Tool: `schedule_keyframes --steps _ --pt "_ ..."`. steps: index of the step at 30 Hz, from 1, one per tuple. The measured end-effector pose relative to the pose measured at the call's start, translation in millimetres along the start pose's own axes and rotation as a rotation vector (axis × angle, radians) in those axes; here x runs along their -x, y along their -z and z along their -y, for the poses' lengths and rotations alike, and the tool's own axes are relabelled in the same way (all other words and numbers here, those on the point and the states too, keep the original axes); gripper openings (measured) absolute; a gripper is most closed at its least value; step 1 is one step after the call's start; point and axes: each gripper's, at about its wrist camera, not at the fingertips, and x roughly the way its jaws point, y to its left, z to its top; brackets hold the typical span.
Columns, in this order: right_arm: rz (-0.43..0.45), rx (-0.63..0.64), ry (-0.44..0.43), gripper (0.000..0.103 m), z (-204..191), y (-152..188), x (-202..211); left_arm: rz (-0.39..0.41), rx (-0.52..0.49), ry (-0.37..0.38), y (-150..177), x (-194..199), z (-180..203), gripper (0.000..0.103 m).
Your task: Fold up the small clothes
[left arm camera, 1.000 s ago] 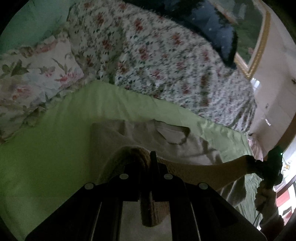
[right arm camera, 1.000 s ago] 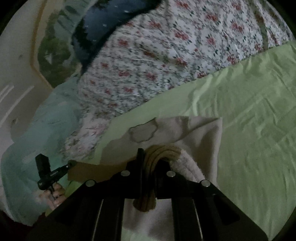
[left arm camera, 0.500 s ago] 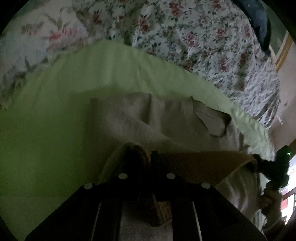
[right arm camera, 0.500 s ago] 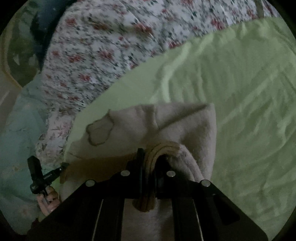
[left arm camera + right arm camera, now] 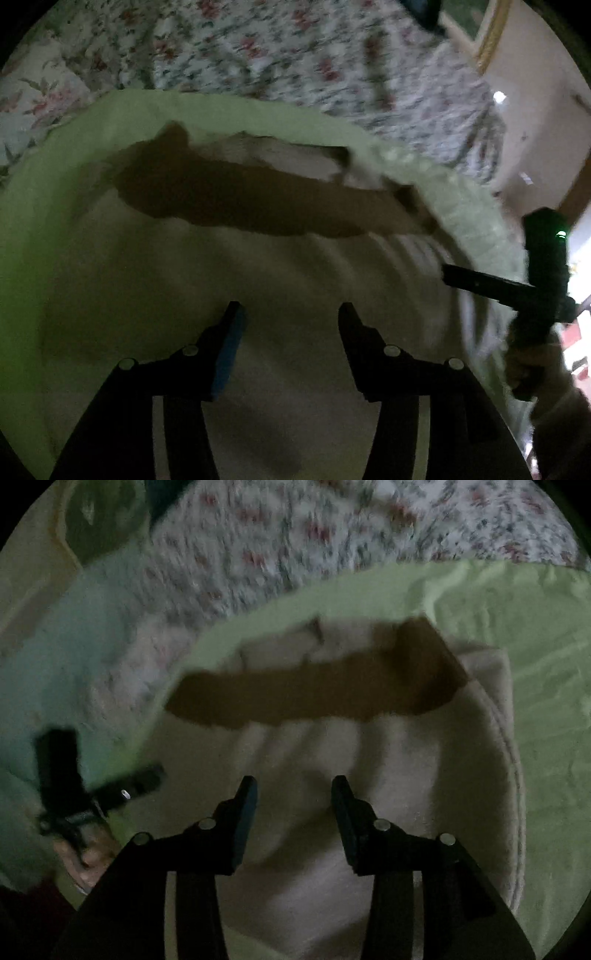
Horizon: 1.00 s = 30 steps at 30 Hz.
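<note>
1. The small beige fleece garment [image 5: 369,775] was seen lying on the light green bedsheet [image 5: 535,664], directly ahead of and beneath both tools, with its brown ribbed band [image 5: 314,694] laid across the far part.
2. One fold was judged to be done: the band edge was turned over onto the body. Further folds and smoothing were judged to be left.
3. The left gripper [image 5: 290,314] was caught with its jaws opening, nothing held between them, only fleece visible below.
4. The right gripper [image 5: 293,788] was likewise opening, with nothing gripped.
5. The garment's stitched curved edge [image 5: 513,775] was noted to the right of the right gripper, with open sheet beyond it.
6. A floral quilt [image 5: 295,66] was seen heaped beyond the band, limiting room ahead.
7. Each tool was seen near the other across the garment, so inward moves were judged tight.
</note>
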Motion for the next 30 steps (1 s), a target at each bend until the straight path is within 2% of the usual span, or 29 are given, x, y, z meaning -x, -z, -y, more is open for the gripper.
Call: schedule_keyframes --steps 3,5,6,8,12,18,25,28,30 --pt "0.008 -0.044 0.134 0.044 26.9 -8.1 -3.9 0.005 0.077 -0.058 -16.6 -8.0 -34.5 0.046" --pt "0.046 -0.125 0.216 0.044 51.0 -12.0 6.0 0.022 0.126 -0.111 -25.3 -4.0 -59.5 0.043" --pt "0.07 -0.19 0.226 0.044 66.2 -11.8 14.3 0.03 0.151 -0.144 -28.0 -1.5 -69.7 0.043" --pt "0.108 -0.274 0.173 0.044 81.1 -7.9 29.8 0.045 0.211 -0.166 -27.7 11.0 -88.0 0.044" --pt "0.135 -0.249 0.191 0.045 65.0 2.7 49.7 0.076 0.265 -0.156 -7.0 40.4 -91.5 0.051" --pt "0.143 -0.223 0.095 0.05 24.5 27.1 65.2 0.092 0.256 -0.105 48.5 81.4 -53.3 0.059" --pt "0.112 -0.213 0.033 0.054 -6.2 63.7 69.2 0.037 0.286 -0.044 99.5 95.5 -31.7 0.06" --pt "0.101 -0.219 0.019 0.055 -13.3 76.3 70.9 0.031 0.352 -0.018 112.2 92.9 -37.0 0.062" --pt "0.096 -0.225 0.008 0.056 -15.3 82.4 71.3 0.047 0.447 0.036 124.5 91.7 -45.4 0.065"
